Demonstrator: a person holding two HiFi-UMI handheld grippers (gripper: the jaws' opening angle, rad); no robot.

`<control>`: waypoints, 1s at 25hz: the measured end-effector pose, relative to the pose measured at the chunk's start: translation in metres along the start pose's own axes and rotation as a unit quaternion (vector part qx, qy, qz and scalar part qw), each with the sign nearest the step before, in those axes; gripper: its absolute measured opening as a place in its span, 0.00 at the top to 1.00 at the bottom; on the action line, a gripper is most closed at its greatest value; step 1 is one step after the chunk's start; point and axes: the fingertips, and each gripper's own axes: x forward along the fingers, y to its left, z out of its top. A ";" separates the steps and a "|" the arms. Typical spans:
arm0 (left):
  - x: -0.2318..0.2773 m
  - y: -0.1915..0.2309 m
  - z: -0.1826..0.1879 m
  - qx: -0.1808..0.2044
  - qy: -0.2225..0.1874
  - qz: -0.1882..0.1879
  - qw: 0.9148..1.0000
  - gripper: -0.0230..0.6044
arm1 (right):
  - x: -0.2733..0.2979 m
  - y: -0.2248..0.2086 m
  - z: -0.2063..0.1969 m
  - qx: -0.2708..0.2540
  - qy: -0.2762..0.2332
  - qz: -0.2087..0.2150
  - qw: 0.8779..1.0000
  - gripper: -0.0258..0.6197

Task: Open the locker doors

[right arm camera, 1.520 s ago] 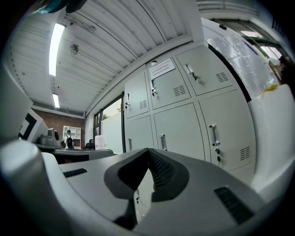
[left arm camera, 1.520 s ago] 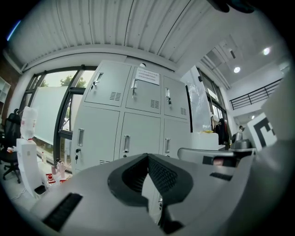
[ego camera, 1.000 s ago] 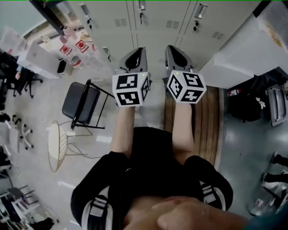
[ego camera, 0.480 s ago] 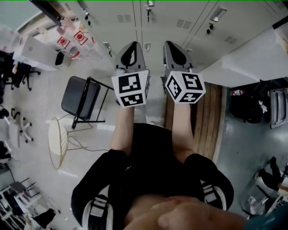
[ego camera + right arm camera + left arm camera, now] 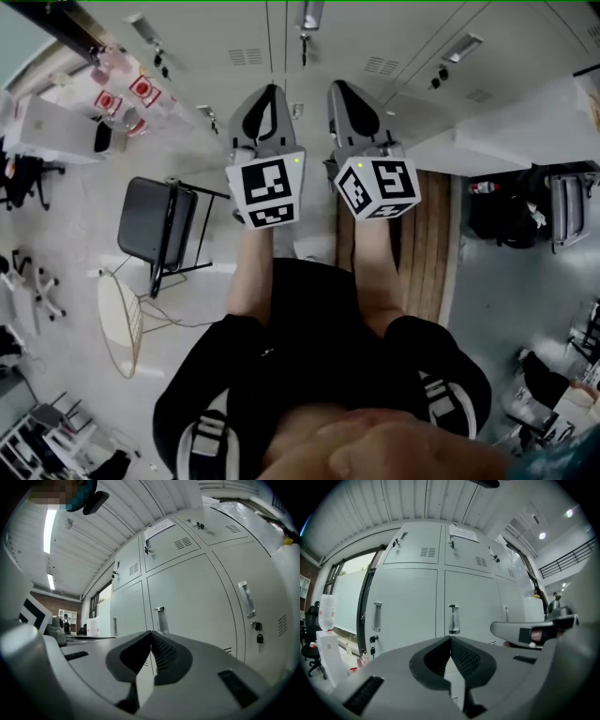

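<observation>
Looking down from the head view, the left gripper (image 5: 270,89) and the right gripper (image 5: 335,85) sit side by side, level. Both are aimed at the grey lockers (image 5: 375,37), close in but not touching. That view can't settle the tips. The left gripper view can: its fingers (image 5: 393,672) meet at the point with nothing between them. The right gripper view shows the same, with fingers (image 5: 206,667) pressed together and empty.

Only those two views show the doors face-on, and every door is shut. A vertical metal handle (image 5: 453,619) stands straight ahead of the left gripper, and another handle (image 5: 161,618) stands ahead of the right. Keys (image 5: 256,633) hang from a lock further right. There are louvred vents up top and a paper notice (image 5: 463,533) on an upper door.

From overhead again, there's pale floor (image 5: 75,234), a black folding chair (image 5: 150,220) off to the left, and a wooden platform (image 5: 427,244) at the person's right.
</observation>
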 end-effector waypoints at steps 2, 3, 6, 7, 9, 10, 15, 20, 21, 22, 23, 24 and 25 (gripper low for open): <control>0.015 0.005 0.001 -0.005 -0.001 -0.009 1.000 0.95 | 0.014 -0.002 0.003 0.006 -0.012 0.000 1.000 0.93; 0.022 0.008 0.000 -0.008 0.000 -0.012 1.000 0.95 | 0.020 -0.001 0.004 0.006 -0.017 0.002 1.000 0.93; 0.041 0.018 -0.008 -0.018 0.010 -0.019 1.000 0.95 | 0.039 -0.002 -0.003 -0.006 -0.010 0.002 1.000 0.93; 0.047 0.021 -0.011 -0.020 0.014 -0.022 0.999 0.95 | 0.045 -0.004 -0.007 -0.010 -0.004 -0.002 1.000 0.93; 0.057 0.024 -0.016 -0.023 0.019 -0.029 0.999 0.95 | 0.055 -0.008 -0.015 -0.016 0.008 -0.008 1.000 0.93; 0.061 0.024 -0.018 -0.026 0.019 -0.035 0.999 0.95 | 0.060 -0.008 -0.018 -0.018 0.012 -0.008 1.000 0.93; 0.075 0.021 -0.018 -0.034 0.010 -0.070 0.997 0.95 | 0.082 -0.009 -0.024 -0.034 0.020 -0.017 0.999 0.93; 0.085 0.023 -0.020 -0.033 0.012 -0.084 0.996 0.95 | 0.096 -0.007 -0.032 -0.089 0.039 -0.040 0.994 0.93; 0.087 0.022 -0.020 -0.034 0.013 -0.087 0.996 0.95 | 0.099 -0.007 -0.035 -0.100 0.045 -0.042 0.993 0.93; 0.088 0.021 -0.020 -0.037 0.013 -0.091 0.995 0.95 | 0.101 -0.007 -0.037 -0.108 0.050 -0.041 0.992 0.91; 0.089 0.021 -0.020 -0.040 0.013 -0.095 0.995 0.95 | 0.103 -0.006 -0.040 -0.111 0.055 -0.039 0.992 0.88; 0.090 0.020 -0.020 -0.043 0.012 -0.098 0.994 0.95 | 0.105 -0.007 -0.042 -0.110 0.059 -0.039 0.991 0.84; 0.090 0.020 -0.020 -0.045 0.011 -0.101 0.994 0.95 | 0.106 -0.009 -0.045 -0.108 0.063 -0.043 0.991 0.84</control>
